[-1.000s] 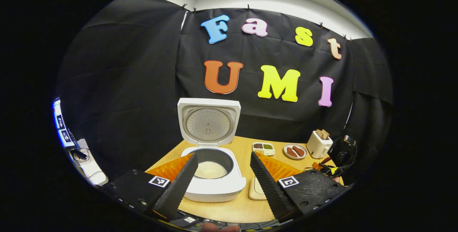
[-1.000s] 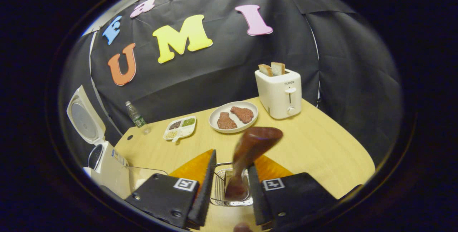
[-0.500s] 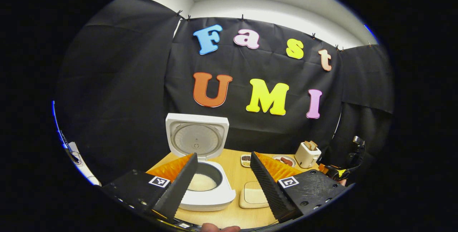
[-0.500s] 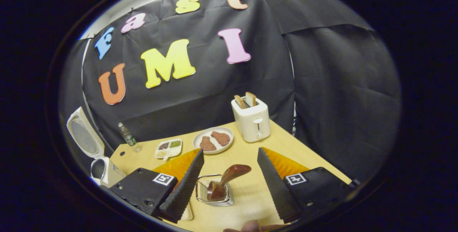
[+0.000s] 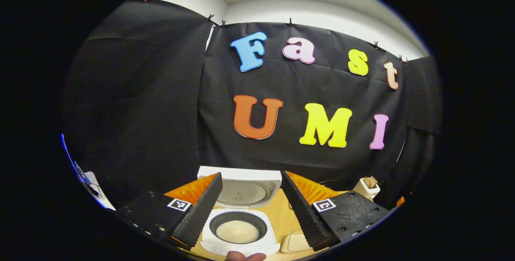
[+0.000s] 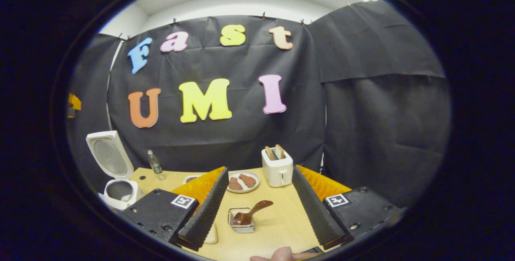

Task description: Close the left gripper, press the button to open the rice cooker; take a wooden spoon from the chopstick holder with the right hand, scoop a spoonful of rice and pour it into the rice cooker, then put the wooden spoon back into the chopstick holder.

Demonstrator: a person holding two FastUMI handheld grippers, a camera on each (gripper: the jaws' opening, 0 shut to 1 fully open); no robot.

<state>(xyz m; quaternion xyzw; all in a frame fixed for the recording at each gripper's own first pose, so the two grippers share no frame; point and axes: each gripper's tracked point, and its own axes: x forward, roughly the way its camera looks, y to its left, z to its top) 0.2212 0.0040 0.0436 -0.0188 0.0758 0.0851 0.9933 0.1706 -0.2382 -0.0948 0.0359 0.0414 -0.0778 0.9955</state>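
Rice cooker (image 5: 240,229) sits at the table's left with its lid up, rice in the pot. The wooden spoon (image 6: 250,213) leans in the chopstick holder (image 6: 240,221); right gripper (image 6: 261,206) and left gripper (image 5: 250,206) both spread, holding nothing, so it looks done.

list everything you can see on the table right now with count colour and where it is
rice cooker: 1, white, table's left end, lid up, rice inside
wooden spoon: 1, dark brown, leaning in holder
chopstick holder: 1, metal wire, near middle
plate: 1, white, two brown pieces, beside toaster
toaster: 1, white, bread in slots, far side
bottle: 1, clear, far left
table: 1, light wood
left gripper: 1, open, before the cooker
right gripper: 1, open, before the holder
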